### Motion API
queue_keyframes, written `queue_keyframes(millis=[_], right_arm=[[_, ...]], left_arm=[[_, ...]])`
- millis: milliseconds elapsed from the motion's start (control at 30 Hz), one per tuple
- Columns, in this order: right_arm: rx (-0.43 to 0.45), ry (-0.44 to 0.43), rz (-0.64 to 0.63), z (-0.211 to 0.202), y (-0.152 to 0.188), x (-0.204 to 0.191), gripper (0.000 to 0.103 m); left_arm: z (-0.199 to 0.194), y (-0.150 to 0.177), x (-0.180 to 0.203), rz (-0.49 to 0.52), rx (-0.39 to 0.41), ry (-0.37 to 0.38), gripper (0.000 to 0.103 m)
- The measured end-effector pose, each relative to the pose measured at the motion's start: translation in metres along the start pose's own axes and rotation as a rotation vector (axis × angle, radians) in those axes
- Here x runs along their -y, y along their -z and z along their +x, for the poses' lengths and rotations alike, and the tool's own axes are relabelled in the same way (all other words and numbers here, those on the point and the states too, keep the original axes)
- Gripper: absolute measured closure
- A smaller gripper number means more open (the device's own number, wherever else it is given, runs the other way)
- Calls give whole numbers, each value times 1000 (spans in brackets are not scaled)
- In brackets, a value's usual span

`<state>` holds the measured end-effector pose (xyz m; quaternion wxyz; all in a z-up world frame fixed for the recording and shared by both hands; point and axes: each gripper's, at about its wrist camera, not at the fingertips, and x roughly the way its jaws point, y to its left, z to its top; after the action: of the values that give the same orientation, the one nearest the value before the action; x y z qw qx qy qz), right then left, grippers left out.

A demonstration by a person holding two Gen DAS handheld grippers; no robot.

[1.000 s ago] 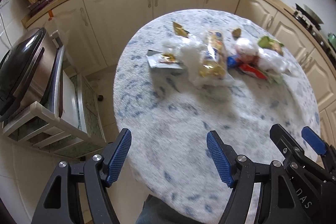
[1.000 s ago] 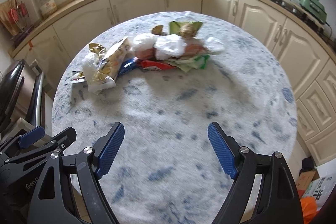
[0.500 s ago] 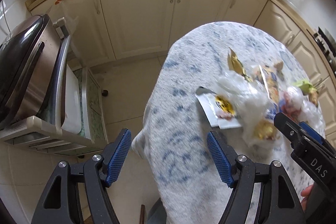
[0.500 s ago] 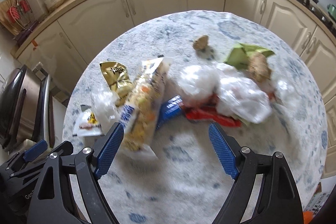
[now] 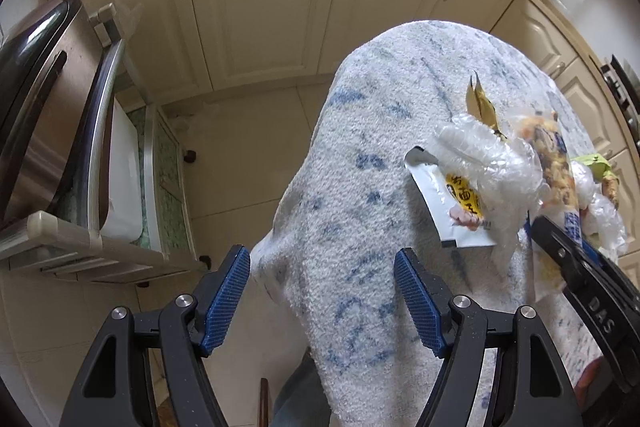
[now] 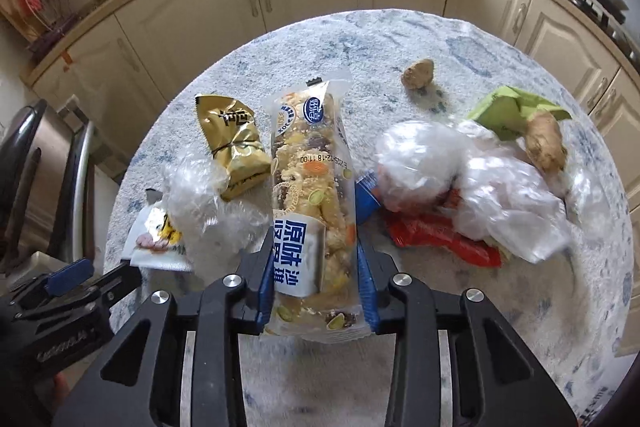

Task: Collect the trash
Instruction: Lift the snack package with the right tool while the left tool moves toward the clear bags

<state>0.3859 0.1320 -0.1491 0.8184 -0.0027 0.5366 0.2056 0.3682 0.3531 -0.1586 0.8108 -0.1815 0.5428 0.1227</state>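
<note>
Right gripper jaws clamp snack-bar wrapper

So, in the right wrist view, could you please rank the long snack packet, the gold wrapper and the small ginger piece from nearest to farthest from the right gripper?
1. Long snack packet, between the right gripper fingers.
2. Gold wrapper, ahead, left.
3. Small ginger piece, farthest, ahead, right.

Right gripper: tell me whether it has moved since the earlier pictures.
Yes. The right gripper advanced across the table toward the cabinets, and its fingers now flank the long snack packet.
</note>
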Motion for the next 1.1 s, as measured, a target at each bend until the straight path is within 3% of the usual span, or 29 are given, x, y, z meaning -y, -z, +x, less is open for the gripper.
queue_keyframes(millis=[267, 467, 533, 633, 933, 967, 1000, 1033, 1100], right_arm=[[-21, -51, -27, -46, 63, 24, 69], [-58, -24, 17, -64, 115, 53, 66], [-63, -8, 63, -69, 125, 66, 47], [-24, 13, 115, -78, 131, 82, 29], [-18, 32, 113, -47, 100, 69, 18], [0, 66, 105, -45, 99, 65, 19], [7, 91, 98, -44, 98, 62, 29], [20, 101, 82, -44, 96, 59, 46], [22, 79, 72, -45, 95, 59, 69]], left_arm=[[-25, 31, 12, -3, 19, -9, 33], [-50, 80, 32, 33, 3, 6, 33], [-58, 94, 39, 47, -1, 8, 33], [-70, 107, 49, 78, 8, 3, 33], [-69, 112, 60, 91, -10, -20, 33], [-67, 110, 61, 90, -12, -25, 33], [-66, 109, 62, 89, -14, -33, 33], [-66, 108, 63, 90, -15, -39, 33], [-62, 105, 69, 105, -15, -45, 33]])
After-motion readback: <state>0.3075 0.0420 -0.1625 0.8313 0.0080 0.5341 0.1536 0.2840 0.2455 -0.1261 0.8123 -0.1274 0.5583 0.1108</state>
